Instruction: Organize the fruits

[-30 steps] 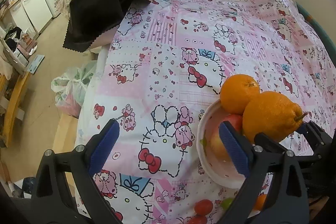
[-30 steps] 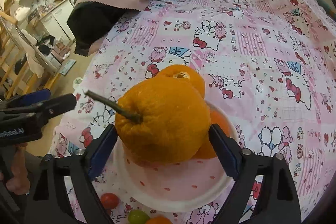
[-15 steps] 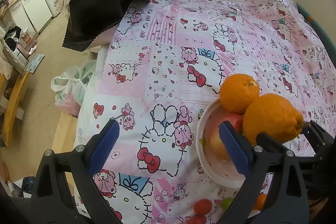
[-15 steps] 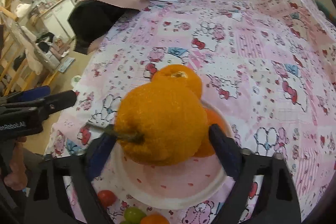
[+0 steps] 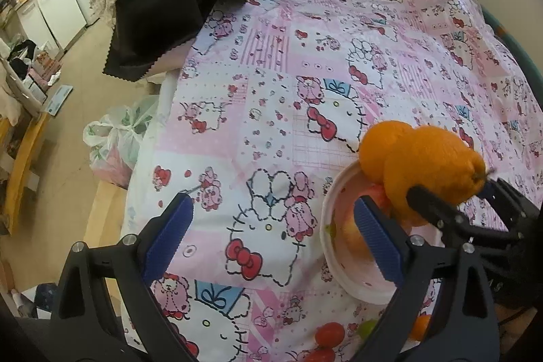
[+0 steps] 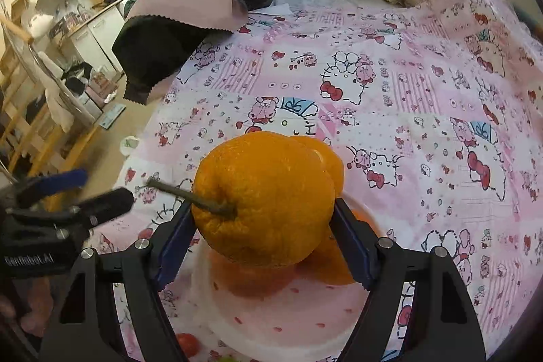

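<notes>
A large, knobbly orange citrus (image 6: 264,199) with a dimpled rind, a raised neck and a thin brown woody stem is seen between the blue ribbed pads of the right gripper (image 6: 263,236), above a shallow white bowl (image 6: 271,324) sprinkled with small red marks. The right gripper's jaws have just been closing, and both pads are now pressed against the fruit's sides, so it is grasped; a second earlier a gap was visible on each side, and the stem has since been rotated a little. A smoother round orange (image 5: 376,145) is set behind it in the bowl, with reddish fruit beneath. The bowl is placed on a bed covered by a soft pink-and-white cartoon-print sheet (image 5: 271,83); small red and green tomatoes (image 5: 329,333) are scattered just in front of the bowl. The left gripper (image 5: 271,240) is held spread wide over the sheet beside the bowl, with nothing between its pads, unchanged from before.
</notes>
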Motion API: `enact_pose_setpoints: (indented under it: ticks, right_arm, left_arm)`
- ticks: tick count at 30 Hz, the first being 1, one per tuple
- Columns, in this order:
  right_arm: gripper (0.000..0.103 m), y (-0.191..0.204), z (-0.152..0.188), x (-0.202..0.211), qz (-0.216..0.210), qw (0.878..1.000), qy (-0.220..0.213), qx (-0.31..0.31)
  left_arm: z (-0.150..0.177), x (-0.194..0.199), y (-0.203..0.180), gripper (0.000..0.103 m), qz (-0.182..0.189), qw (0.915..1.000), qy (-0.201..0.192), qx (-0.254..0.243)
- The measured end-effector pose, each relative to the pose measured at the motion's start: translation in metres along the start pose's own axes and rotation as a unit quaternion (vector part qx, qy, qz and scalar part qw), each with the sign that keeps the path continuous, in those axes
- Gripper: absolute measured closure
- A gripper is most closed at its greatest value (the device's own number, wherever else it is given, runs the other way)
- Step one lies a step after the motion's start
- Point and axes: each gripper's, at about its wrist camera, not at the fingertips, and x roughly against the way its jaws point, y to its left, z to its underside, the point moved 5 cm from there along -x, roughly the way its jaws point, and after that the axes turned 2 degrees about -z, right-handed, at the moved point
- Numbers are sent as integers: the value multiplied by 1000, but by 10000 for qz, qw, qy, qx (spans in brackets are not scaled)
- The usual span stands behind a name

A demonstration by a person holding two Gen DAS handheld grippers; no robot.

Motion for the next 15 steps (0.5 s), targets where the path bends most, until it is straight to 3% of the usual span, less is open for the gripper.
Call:
enact_pose_setpoints:
  ticks: [7, 15]
  right_arm:
    - [18, -11, 13, 2, -179, 9995, 26, -247]
    - [15, -11, 17, 7, 12, 9999, 114, -107]
  left_arm:
    - [-1, -2, 2, 9, 36, 9999, 37, 86]
    - [0, -3, 0, 9, 21, 10000, 40, 64]
